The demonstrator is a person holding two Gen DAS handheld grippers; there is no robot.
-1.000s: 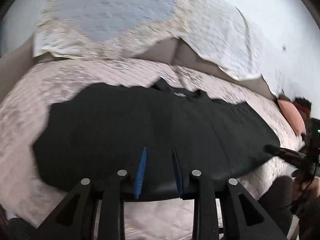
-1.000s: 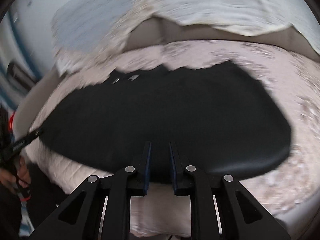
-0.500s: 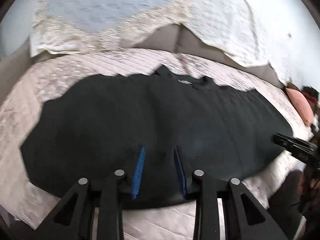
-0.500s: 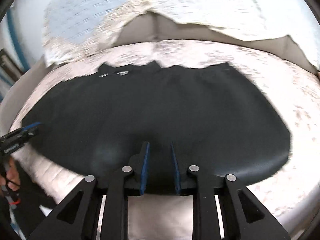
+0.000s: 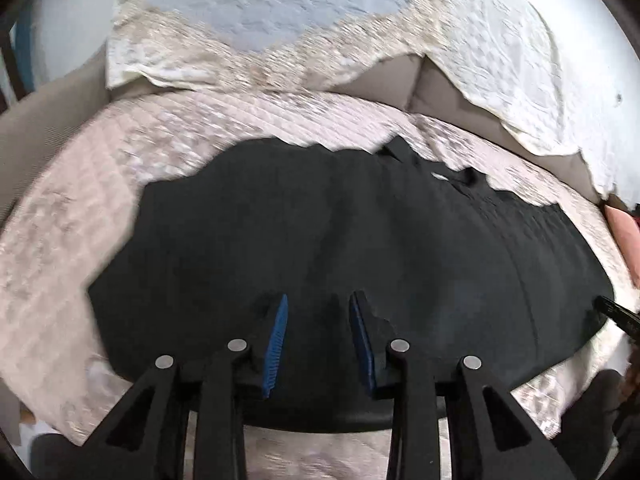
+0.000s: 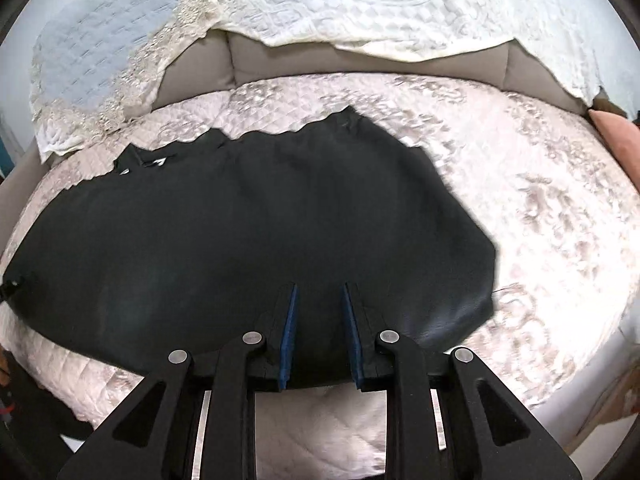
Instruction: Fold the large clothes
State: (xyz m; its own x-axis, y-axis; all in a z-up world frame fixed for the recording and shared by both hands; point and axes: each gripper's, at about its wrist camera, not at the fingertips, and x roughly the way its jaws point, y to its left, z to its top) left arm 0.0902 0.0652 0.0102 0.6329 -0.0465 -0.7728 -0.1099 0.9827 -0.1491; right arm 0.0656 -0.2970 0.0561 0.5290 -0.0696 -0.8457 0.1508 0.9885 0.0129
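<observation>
A large black garment (image 5: 360, 264) lies spread flat across a bed covered by a pale pink quilted bedspread (image 5: 80, 216), its long lower hem running along the near edge of the bed. Its collar, with a small white label (image 6: 154, 163), points toward the far edge, where a white lace-trimmed cover (image 6: 360, 8) hangs over the grey padded headboard (image 6: 200, 68).

Left tool (image 5: 318, 340): blue-padded fingers (image 5: 276, 340) apart, poised over the near hem of the garment, with dark cloth visible in the gap; whether they touch the fabric cannot be told.

Right tool (image 6: 319, 332): fingers (image 6: 289, 332) likewise apart, over the near hem closer to the garment's right end (image 6: 460, 264), nothing clamped.

In the left view, the tip of the right tool (image 5: 618, 314) appears at the garment's far right end. A pink cushion (image 6: 616, 136) rests at the right edge of the bed.
</observation>
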